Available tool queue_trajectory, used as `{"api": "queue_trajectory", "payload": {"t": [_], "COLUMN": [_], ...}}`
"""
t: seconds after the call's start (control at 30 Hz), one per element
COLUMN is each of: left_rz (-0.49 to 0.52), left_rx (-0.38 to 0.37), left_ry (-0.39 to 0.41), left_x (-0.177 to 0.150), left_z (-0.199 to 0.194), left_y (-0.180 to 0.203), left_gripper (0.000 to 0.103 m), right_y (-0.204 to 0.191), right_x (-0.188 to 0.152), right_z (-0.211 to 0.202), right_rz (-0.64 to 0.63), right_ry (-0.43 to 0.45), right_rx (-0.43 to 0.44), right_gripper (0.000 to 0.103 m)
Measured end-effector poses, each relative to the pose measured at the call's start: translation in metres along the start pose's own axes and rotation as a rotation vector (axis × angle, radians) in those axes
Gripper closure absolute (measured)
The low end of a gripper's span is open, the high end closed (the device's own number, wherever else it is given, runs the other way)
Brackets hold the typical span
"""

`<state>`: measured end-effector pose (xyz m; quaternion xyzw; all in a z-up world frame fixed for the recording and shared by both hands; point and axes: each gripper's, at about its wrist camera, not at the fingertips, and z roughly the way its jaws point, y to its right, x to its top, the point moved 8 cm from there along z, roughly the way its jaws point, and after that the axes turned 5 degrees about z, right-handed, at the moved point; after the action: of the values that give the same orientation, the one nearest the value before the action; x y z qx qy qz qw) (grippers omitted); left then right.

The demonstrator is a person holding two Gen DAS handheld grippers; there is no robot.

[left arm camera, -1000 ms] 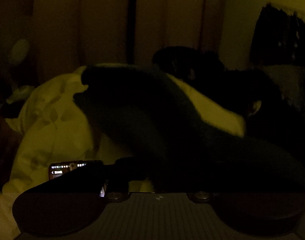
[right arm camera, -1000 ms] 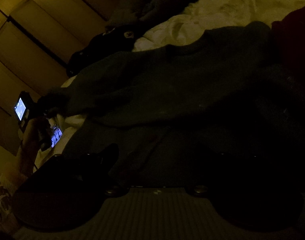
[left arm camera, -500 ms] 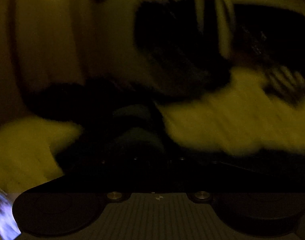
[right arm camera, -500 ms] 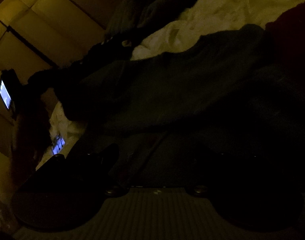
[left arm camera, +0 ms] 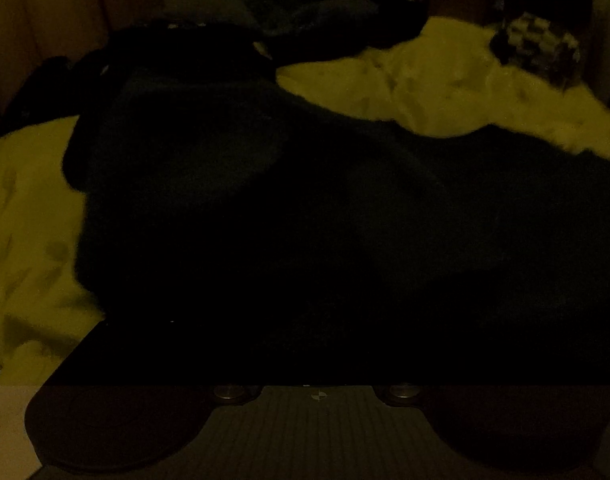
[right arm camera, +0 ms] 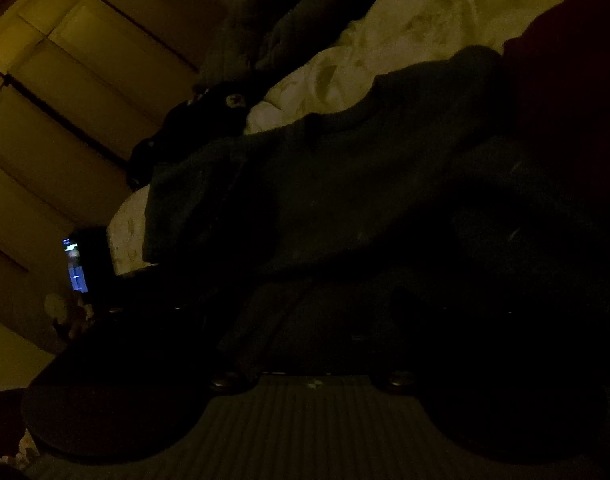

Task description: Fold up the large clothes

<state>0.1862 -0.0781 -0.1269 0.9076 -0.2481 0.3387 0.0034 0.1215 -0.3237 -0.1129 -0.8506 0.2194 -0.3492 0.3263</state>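
Note:
The room is very dark. A large dark garment (left arm camera: 305,200) lies spread over a pale bedcover (left arm camera: 445,88) and fills the middle of the left wrist view. It also shows in the right wrist view (right arm camera: 345,184), with a neckline or folded edge toward the pale cover. My left gripper (left arm camera: 317,344) is low over the garment; its fingers are lost in the dark. My right gripper (right arm camera: 313,320) is close over the garment's near edge; its fingers merge with the dark cloth, so I cannot tell their state.
Other dark clothes (left arm camera: 305,12) are heaped at the back of the bed. A checkered item (left arm camera: 537,48) lies at the far right. A lit phone screen (right arm camera: 75,268) glows at the bed's left edge. Wardrobe doors (right arm camera: 65,100) stand behind.
The left gripper swung fast to the right and down, and now looks over the garment's body. The right gripper barely moved. The garment's left part now lies lower.

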Motion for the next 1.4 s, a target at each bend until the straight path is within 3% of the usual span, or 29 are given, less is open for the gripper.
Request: {"api": "queue_trajectory", "payload": {"t": [0.17,0.37,0.5,0.63,0.7,0.83,0.97,1.17,1.23,1.27,1.3,1.4], "left_rz": [-0.098,-0.312,-0.29,-0.253,-0.255,-0.243,-0.27,-0.343,-0.356,-0.364,-0.37,-0.372], "left_rx": [-0.006,0.007,0.092,0.054,0.077,0.083,0.071,0.039,0.031,0.025,0.021,0.016], "left_ry": [0.03,0.123,0.145,0.101,0.066,0.037,0.03,0.018,0.018,0.017,0.016,0.009], "left_x": [-0.019,-0.026,-0.017,-0.025,-0.034,-0.052,-0.066,-0.075,-0.077,-0.078,-0.08,-0.082], "left_z": [-0.024,-0.053,-0.066,-0.055,-0.045,-0.03,-0.02,-0.01,-0.01,-0.009,-0.01,-0.01], "left_y": [-0.021,-0.079,-0.096,-0.083,-0.081,-0.076,-0.081,-0.09,-0.091,-0.092,-0.092,-0.091], "left_gripper": [0.0,0.0,0.0,0.0,0.0,0.0,0.0,0.0,0.0,0.0,0.0,0.0], "right_y": [-0.002,-0.017,-0.022,-0.028,-0.03,-0.023,-0.004,0.013,0.012,0.011,0.009,0.0], "right_x": [0.0,0.012,0.029,0.038,0.044,0.061,0.069,0.07,0.071,0.072,0.074,0.084], "right_z": [0.001,-0.006,-0.004,0.015,0.023,0.055,0.094,0.133,0.137,0.137,0.135,0.115], "right_rz": [-0.008,-0.069,-0.101,-0.083,-0.083,0.072,0.244,0.26,0.245,0.24,0.244,0.275], "right_ry": [0.002,0.073,0.105,0.024,0.019,-0.021,-0.08,-0.075,-0.057,-0.047,-0.033,0.03], "right_rx": [-0.001,0.031,0.003,-0.003,-0.011,0.03,0.071,0.027,0.049,0.062,0.085,0.198], "right_gripper": [0.017,0.016,0.014,0.015,0.02,0.024,0.033,0.046,0.06,0.077,0.085,0.089]}}
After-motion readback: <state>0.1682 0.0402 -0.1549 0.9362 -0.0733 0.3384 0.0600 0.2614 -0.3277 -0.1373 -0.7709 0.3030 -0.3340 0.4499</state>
